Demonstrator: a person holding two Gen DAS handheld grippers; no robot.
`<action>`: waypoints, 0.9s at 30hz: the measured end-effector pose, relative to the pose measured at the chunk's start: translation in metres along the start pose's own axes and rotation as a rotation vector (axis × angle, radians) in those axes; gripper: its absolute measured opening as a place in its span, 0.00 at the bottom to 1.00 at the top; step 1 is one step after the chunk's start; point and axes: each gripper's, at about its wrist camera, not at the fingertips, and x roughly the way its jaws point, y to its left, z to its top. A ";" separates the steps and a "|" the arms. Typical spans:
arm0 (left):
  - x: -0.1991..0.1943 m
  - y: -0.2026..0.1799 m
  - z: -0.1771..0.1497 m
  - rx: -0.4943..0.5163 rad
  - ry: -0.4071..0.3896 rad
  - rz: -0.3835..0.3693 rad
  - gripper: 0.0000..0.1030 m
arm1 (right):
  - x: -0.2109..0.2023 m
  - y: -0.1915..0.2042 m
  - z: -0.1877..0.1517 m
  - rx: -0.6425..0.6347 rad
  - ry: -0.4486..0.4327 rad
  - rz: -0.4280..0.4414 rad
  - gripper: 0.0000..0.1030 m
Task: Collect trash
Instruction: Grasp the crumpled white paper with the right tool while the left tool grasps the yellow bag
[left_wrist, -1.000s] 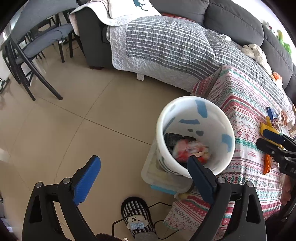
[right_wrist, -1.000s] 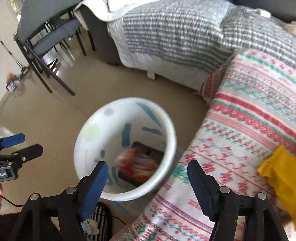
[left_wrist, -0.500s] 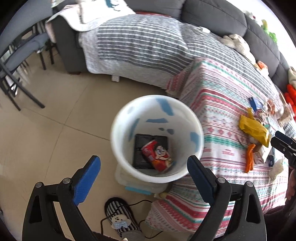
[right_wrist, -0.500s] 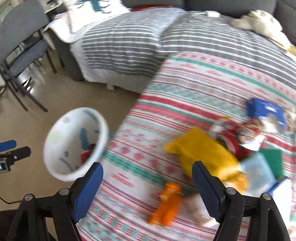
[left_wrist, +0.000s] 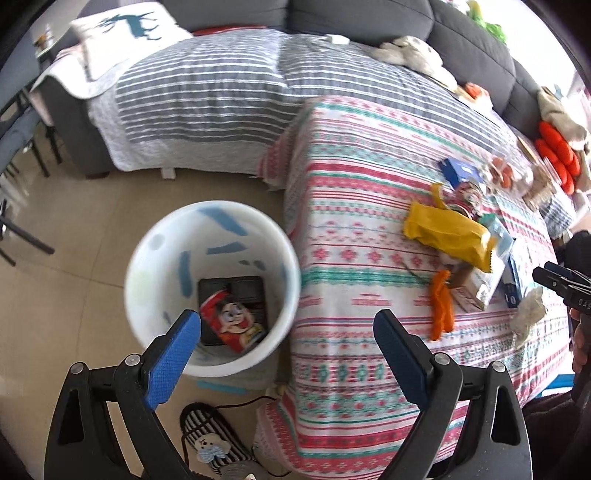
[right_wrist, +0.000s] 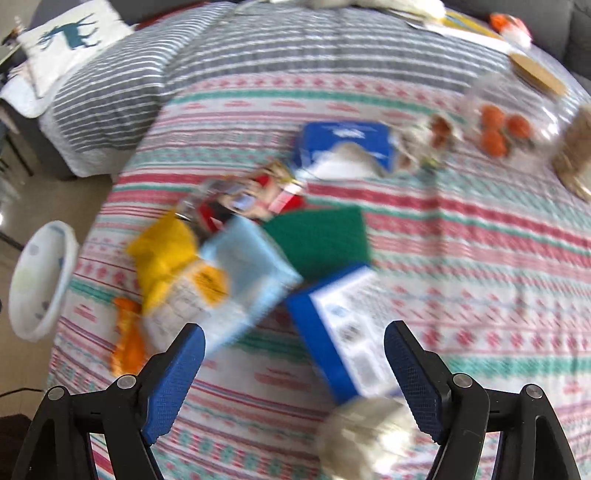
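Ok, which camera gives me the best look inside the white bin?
The left wrist view. It looks down into the white bin, showing a red snack wrapper on a black tray at the bottom. The right wrist view catches the bin only at its left edge, blurred, contents hidden.

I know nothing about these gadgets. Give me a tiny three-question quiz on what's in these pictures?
1. True or false: the white bin on the floor already holds a red snack wrapper.
2. Which gripper looks down at the pile of trash on the striped tablecloth: left or right?
3. What colour is the crinkled packet on the table: A) yellow B) purple C) black?

Key: 1 true; 2 right; 3 A.
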 end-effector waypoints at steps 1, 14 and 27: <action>0.001 -0.006 0.000 0.010 0.002 -0.003 0.93 | -0.001 -0.006 -0.004 0.008 0.007 -0.003 0.81; 0.017 -0.074 0.006 0.109 0.031 -0.040 0.93 | 0.021 -0.038 -0.058 0.035 0.154 0.030 0.77; 0.021 -0.125 0.026 0.107 -0.026 -0.183 0.93 | 0.007 -0.050 -0.052 0.036 0.103 0.089 0.29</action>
